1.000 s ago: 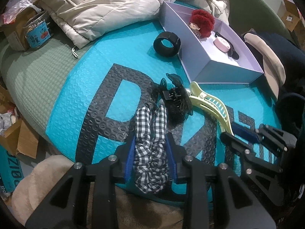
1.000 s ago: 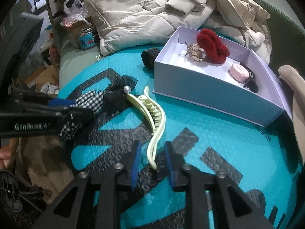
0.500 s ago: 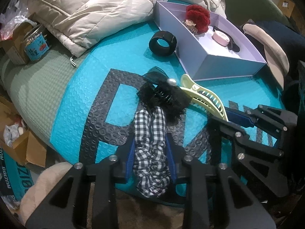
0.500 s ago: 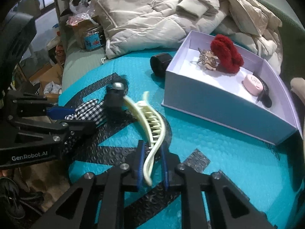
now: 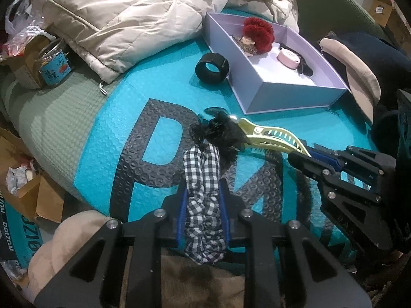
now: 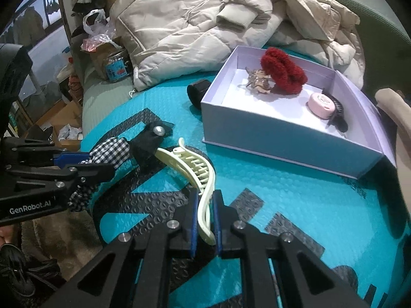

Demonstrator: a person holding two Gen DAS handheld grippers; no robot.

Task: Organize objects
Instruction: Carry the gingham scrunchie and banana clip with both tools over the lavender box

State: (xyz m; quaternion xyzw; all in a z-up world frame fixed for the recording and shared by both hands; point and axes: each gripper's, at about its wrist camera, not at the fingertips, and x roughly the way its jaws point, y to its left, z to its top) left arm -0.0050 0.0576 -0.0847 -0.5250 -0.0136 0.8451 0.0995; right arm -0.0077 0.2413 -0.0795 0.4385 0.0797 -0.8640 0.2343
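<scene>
My left gripper [image 5: 203, 192] is shut on a black-and-white checked scrunchie [image 5: 203, 169]; its jaws squeeze the last bit tighter, pads pressing the cloth. A black lace hair clip [image 5: 221, 133] lies against the scrunchie's far end. My right gripper [image 6: 205, 205] is shut on the tail of a pale yellow claw clip [image 6: 197, 166], whose toothed end points at the black clip [image 6: 149, 143]. The left gripper [image 6: 102, 164] and the scrunchie [image 6: 113, 148] show at the left of the right wrist view. A lavender box [image 6: 282, 138] beyond holds a red scrunchie [image 6: 282, 70], a brown clip [image 6: 258, 79] and a pink round case [image 6: 322, 102].
All of this sits on a teal bubble mat [image 5: 159, 84] with black lettering. A black cuff [image 5: 212, 68] stands beside the box's left wall. A beige padded jacket [image 5: 128, 12] is heaped behind, a jar [image 5: 55, 66] at far left, and cardboard boxes lie below the mat's left edge.
The right jaws closed onto the yellow clip, and its held end tilted up. The left jaws squeezed tighter on the checked scrunchie. Both grippers stayed nearly in place.
</scene>
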